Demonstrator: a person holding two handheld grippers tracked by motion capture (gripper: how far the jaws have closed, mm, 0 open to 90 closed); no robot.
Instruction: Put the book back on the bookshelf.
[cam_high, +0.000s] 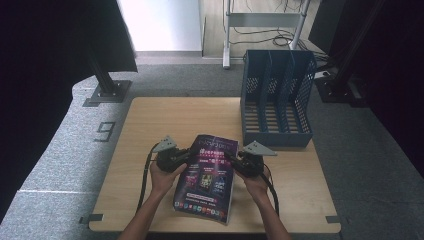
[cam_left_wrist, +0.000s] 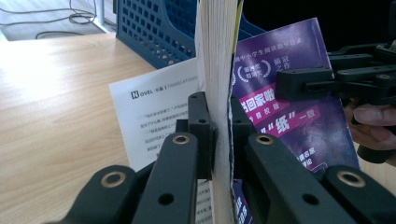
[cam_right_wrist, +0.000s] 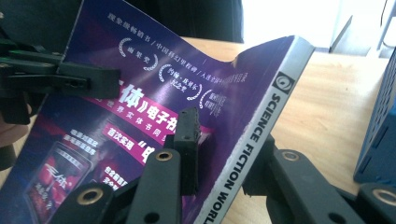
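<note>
Mid-lift right now: my left gripper (cam_high: 186, 156) is clamped on the book's (cam_high: 207, 177) page edge, right gripper (cam_high: 234, 159) pinching its spine, book between my jaws above the counter (cam_high: 150, 125). Next, probably stand it upright for the blue file rack (cam_high: 277, 97) up ahead to the right.

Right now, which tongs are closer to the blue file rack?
Right. The right tongs grip the magazine by its spine, just below the blue file rack; the left tongs clamp its opposite edge, farther away.
</note>
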